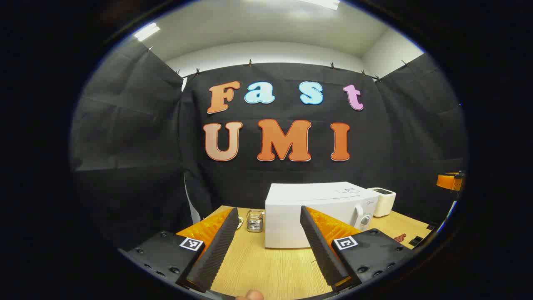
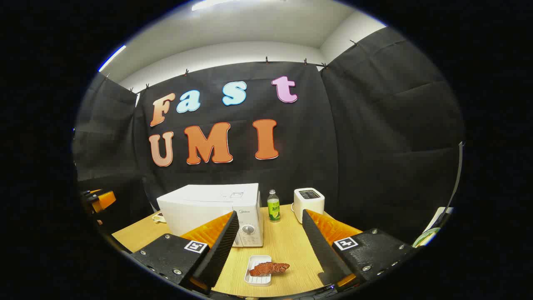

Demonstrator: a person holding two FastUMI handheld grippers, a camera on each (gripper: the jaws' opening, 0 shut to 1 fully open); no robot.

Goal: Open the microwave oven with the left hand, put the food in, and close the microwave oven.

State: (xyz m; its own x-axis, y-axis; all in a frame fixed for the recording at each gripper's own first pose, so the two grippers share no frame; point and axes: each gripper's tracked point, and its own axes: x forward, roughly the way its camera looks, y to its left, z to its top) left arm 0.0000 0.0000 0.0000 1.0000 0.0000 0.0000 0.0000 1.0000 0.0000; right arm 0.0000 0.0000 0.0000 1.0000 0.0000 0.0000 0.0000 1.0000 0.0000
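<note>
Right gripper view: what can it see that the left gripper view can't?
Right gripper view: a green bottle by the microwave, and the food lying on a small white tray. Left gripper view: a little metal holder left of the microwave. Both see the closed microwave, the white toaster, the wooden table and open fingers.
</note>
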